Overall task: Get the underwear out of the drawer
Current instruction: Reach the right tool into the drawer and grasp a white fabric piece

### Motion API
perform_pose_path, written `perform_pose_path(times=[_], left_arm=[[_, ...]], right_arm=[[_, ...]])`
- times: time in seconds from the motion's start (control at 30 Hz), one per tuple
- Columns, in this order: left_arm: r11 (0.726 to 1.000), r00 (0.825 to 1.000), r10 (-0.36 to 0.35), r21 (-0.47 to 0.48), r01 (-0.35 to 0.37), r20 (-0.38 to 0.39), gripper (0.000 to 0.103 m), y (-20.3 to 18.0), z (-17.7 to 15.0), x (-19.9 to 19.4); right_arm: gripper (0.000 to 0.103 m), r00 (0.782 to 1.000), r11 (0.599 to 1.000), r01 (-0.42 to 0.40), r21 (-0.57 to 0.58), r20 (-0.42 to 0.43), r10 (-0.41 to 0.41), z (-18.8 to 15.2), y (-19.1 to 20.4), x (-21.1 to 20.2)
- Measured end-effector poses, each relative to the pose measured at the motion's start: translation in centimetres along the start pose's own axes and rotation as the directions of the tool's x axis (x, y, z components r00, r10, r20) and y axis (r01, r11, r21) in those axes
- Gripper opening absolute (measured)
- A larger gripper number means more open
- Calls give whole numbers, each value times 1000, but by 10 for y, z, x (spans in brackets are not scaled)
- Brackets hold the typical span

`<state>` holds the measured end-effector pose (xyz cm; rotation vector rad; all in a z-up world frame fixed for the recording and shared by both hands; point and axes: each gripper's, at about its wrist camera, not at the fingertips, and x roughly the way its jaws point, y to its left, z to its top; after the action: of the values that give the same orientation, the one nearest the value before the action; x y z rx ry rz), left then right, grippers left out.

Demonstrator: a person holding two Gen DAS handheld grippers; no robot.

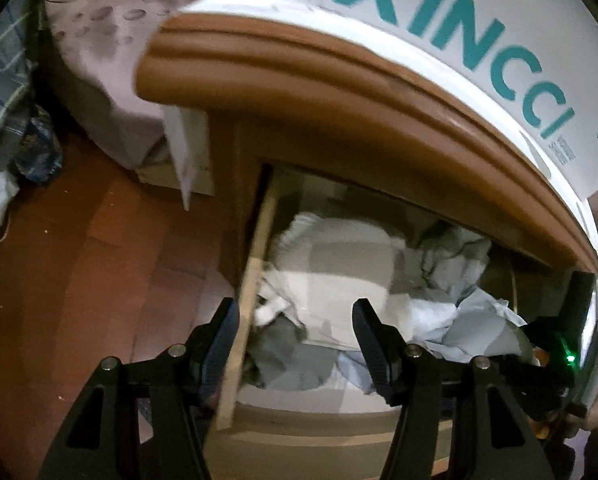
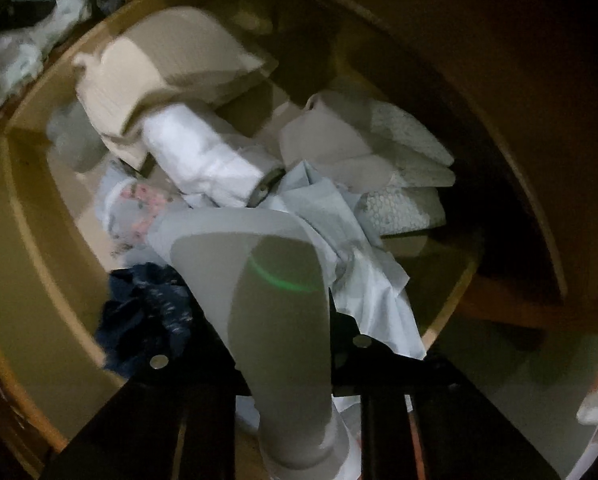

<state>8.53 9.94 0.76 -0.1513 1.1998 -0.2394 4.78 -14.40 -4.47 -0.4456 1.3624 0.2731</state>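
Drawer (image 1: 235, 352) open; R gripper (image 2: 283, 344) pinching grey underwear (image 2: 275, 300), not lifted clear yet. L gripper (image 1: 295, 344) spread, empty.

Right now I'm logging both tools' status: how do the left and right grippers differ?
The left gripper has its jaws spread wide and empty, hovering at the open drawer edge; the right gripper has its jaws closed on a grey underwear piece. The left sits above the clothes, touching no garment; the right is down among them, deep in the drawer. Both point into the same drawer.
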Motion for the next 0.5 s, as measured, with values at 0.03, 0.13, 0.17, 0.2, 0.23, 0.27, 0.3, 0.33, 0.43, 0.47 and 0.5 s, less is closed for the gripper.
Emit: perform_pose_path(times=[0.03, 0.13, 0.17, 0.2, 0.23, 0.27, 0.3, 0.33, 0.43, 0.47, 0.5], left_arm=[[1000, 1000, -7, 4, 7, -4, 60, -2, 0, 2], [1000, 1000, -4, 31, 4, -6, 60, -12, -2, 6], [999, 1000, -5, 46, 5, -4, 60, -16, -3, 7], [998, 1000, 0, 61, 0, 1, 60, -21, -5, 9], [997, 1000, 7, 77, -7, 7, 60, -26, -6, 11], [994, 1000, 14, 105, -15, 6, 60, -32, -7, 15], [992, 1000, 12, 125, -12, 0, 60, -35, -7, 18], [989, 1000, 11, 149, -10, -5, 60, -39, -8, 21], [969, 999, 40, 243, -33, -25, 61, -51, -8, 32], [960, 998, 62, 276, -52, -25, 62, -55, -9, 36], [952, 997, 74, 299, -63, -25, 62, -57, -10, 38]], right_arm=[[16, 1000, 1000, -9, 13, 12, 9, -4, -2, -5], [16, 997, 995, -43, 85, 60, 38, -15, -8, -23], [16, 995, 991, -61, 118, 83, 51, -21, -12, -29], [15, 993, 985, -80, 153, 103, 65, -25, -14, -34], [15, 990, 977, -98, 190, 121, 76, -30, -16, -39], [16, 986, 965, -122, 233, 143, 90, -35, -21, -43], [16, 980, 949, -149, 278, 167, 105, -40, -26, -47], [15, 976, 934, -170, 315, 188, 114, -44, -28, -52], [16, 958, 877, -233, 419, 256, 133, -61, -37, -60], [16, 949, 856, -261, 446, 279, 144, -62, -39, -63], [16, 940, 835, -287, 469, 303, 153, -66, -43, -67]])
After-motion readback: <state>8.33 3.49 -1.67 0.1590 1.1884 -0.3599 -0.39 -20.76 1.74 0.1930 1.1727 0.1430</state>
